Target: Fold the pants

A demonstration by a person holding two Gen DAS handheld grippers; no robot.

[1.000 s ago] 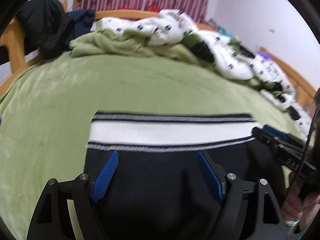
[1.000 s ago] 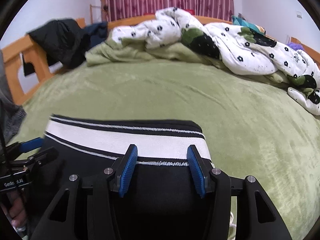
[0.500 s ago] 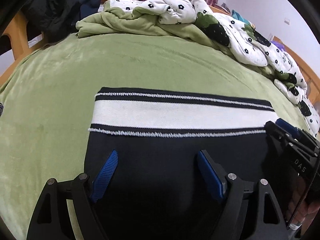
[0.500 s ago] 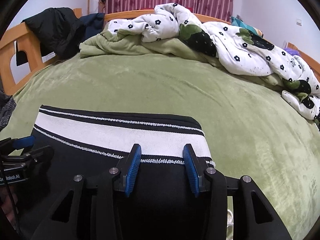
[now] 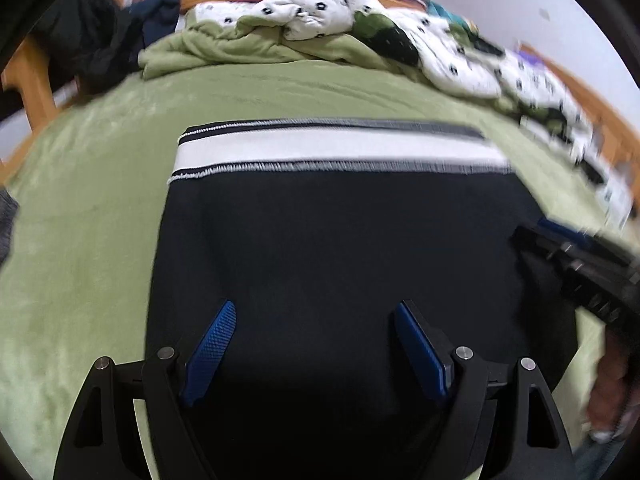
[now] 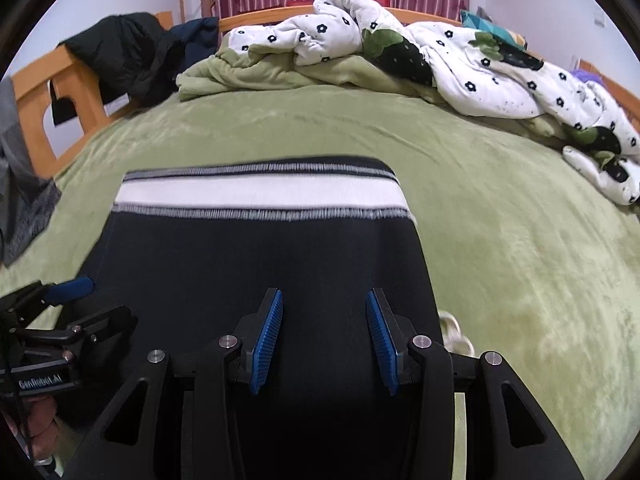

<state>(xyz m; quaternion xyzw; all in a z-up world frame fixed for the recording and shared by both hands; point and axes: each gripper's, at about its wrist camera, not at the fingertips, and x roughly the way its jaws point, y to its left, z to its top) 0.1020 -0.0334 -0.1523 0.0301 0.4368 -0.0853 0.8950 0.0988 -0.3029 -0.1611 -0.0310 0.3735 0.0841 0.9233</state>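
Note:
Black pants [image 5: 340, 248] with a white striped waistband [image 5: 332, 150] lie flat on the green bed cover, waistband at the far end. They also show in the right wrist view [image 6: 260, 256]. My left gripper [image 5: 314, 316] is open and empty, hovering above the black fabric near its left side. My right gripper [image 6: 324, 300] is open and empty above the fabric near its right edge. Each gripper shows at the edge of the other's view: the right gripper [image 5: 576, 256], the left gripper [image 6: 68, 304].
The green bed cover [image 6: 520, 248] stretches around the pants. A crumpled white flowered quilt [image 6: 460, 60] and green blanket lie along the far and right sides. Dark jackets [image 6: 128, 60] hang on the wooden bed frame at the left. Grey cloth [image 6: 20, 184] lies at the left edge.
Both grippers have drawn back toward me along the pants, so the waistband now lies farther ahead. Both stay open and empty.

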